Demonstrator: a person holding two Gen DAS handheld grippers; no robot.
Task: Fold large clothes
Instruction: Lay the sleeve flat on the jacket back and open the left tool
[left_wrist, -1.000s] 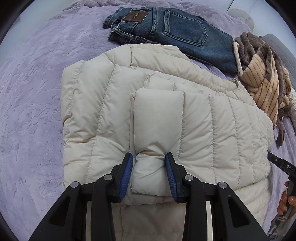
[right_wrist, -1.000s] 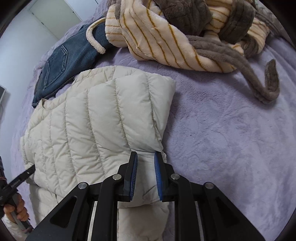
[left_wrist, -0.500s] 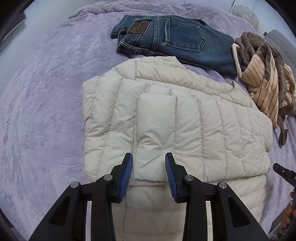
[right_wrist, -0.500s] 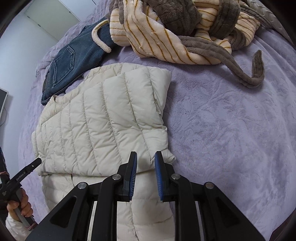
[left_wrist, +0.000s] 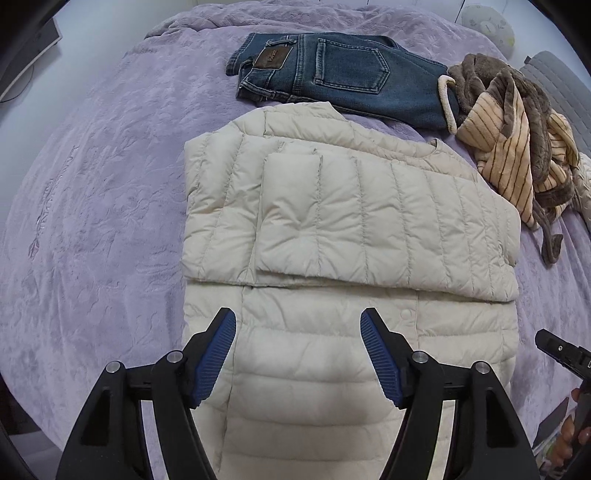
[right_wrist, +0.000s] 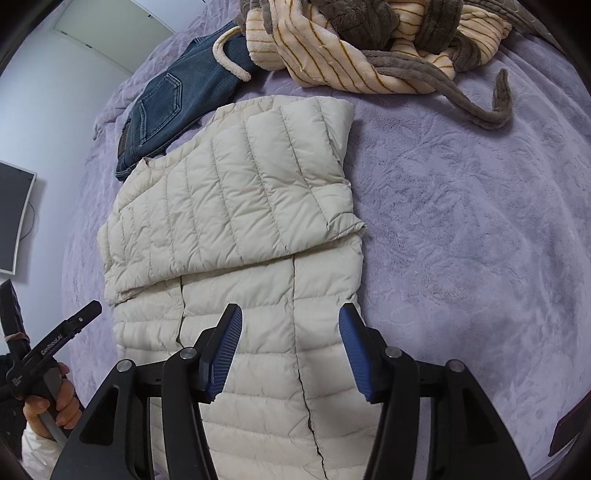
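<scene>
Through my left wrist view, my left gripper (left_wrist: 297, 354) hangs over the near part of the cream puffer jacket (left_wrist: 351, 229), its fingers (left_wrist: 218, 354) wide apart and holding nothing. The jacket lies flat on the purple bed (left_wrist: 92, 221), sleeves laid in across the chest and the upper half doubled toward me, its folded edge running across just ahead of my fingers. I judge one cross fold done and at least one more left to bring the near half up. Beyond it lie folded jeans (left_wrist: 332, 77) and a crumpled striped robe (left_wrist: 517, 147), the latter apparently unfolded. The jacket's hem is cut off below my fingers.

Through my right wrist view, my right gripper (right_wrist: 291, 350) is likewise spread and empty above the jacket's right near part, beside the open front seam. My other hand (right_wrist: 51, 406) shows at the left edge gripping its handle. The robe's (right_wrist: 351, 44) far side runs out of frame, and the layers under the fold are hidden.
</scene>
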